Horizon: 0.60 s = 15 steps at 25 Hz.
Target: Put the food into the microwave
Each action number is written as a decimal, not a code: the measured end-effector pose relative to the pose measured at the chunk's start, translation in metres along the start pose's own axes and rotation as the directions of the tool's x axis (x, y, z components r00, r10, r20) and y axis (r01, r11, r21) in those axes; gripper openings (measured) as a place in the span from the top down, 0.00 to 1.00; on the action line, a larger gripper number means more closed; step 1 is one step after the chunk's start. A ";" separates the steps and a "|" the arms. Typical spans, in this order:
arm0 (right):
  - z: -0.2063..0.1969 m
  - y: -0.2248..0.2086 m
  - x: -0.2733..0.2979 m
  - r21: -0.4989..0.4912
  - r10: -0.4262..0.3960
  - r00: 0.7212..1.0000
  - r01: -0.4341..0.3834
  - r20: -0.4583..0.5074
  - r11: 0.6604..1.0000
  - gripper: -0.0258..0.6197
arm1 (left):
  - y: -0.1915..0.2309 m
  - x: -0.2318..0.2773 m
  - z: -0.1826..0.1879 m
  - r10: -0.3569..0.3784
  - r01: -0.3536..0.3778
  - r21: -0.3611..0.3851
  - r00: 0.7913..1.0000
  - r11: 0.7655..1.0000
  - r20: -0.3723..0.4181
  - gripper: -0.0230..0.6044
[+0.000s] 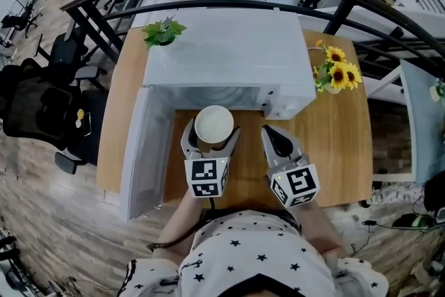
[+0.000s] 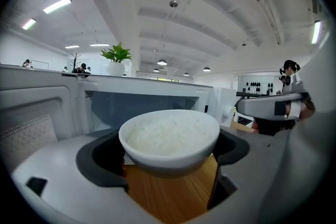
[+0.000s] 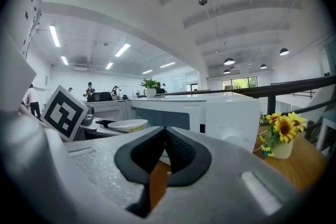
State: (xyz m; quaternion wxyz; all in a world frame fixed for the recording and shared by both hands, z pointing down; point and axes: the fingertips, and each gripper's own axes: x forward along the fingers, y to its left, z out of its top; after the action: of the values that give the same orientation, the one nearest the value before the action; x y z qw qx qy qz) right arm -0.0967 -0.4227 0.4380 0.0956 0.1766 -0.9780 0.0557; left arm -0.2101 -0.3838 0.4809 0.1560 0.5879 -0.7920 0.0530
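Bowl of rice (image 1: 214, 124) clamped in left gripper (image 1: 211, 135) jaws before open microwave (image 1: 229, 52); right gripper (image 1: 273, 134) jaws together, empty.

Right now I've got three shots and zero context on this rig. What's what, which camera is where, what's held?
No robot: a person holds a two-jaw gripper in each hand. The head view looks down from a camera on the person's head; each gripper view rides on a gripper, looking along its jaws. On the wooden table stands a white microwave, door open to the left, with sunflowers to its right and a small plant by its far left corner. The left gripper is shut on a white bowl of what looks like rice, just before the opening. The right gripper is shut and empty.
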 end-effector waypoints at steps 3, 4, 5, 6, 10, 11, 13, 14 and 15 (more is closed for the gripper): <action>-0.006 -0.004 0.010 0.001 0.023 1.000 -0.023 -0.013 1.000 0.95 | 0.007 0.014 -0.005 0.024 -0.024 0.005 1.000 1.000 -0.007 0.20; -0.009 -0.006 0.013 0.002 0.030 0.999 -0.030 -0.018 1.000 0.95 | 0.009 0.019 -0.007 0.030 -0.030 0.008 0.999 1.000 -0.010 0.20; -0.011 -0.007 0.016 0.004 0.036 0.999 -0.036 -0.024 0.999 0.95 | 0.011 0.023 -0.009 0.037 -0.037 0.012 0.999 0.999 -0.014 0.20; -0.014 -0.008 0.018 0.006 0.043 0.999 -0.042 -0.031 0.999 0.95 | 0.013 0.028 -0.012 0.044 -0.044 0.015 0.999 0.999 -0.020 0.20; -0.023 -0.009 0.026 0.010 0.066 0.996 -0.066 -0.056 0.998 0.95 | 0.024 0.045 -0.019 0.073 -0.072 0.024 0.997 0.997 -0.038 0.20; -0.025 -0.010 0.028 0.009 0.071 0.996 -0.070 -0.060 0.997 0.95 | 0.027 0.049 -0.020 0.080 -0.079 0.027 0.996 0.997 -0.039 0.20; -0.030 -0.011 0.033 0.009 0.078 0.995 -0.077 -0.069 0.997 0.95 | 0.033 0.059 -0.021 0.091 -0.090 0.033 0.995 0.995 -0.040 0.20; -0.033 -0.012 0.034 0.011 0.081 0.994 -0.080 -0.075 0.997 0.95 | 0.036 0.064 -0.021 0.097 -0.095 0.035 0.994 0.995 -0.043 0.20; -0.036 -0.012 0.036 0.014 0.083 0.993 -0.082 -0.082 0.997 0.95 | 0.039 0.068 -0.023 0.103 -0.101 0.037 0.994 0.994 -0.046 0.20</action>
State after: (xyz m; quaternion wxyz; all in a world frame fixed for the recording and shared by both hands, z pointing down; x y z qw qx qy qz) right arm -0.1197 -0.4408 0.4811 0.1326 0.1340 -0.9794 0.0719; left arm -0.2605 -0.4284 0.5273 0.1617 0.5478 -0.8160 0.0886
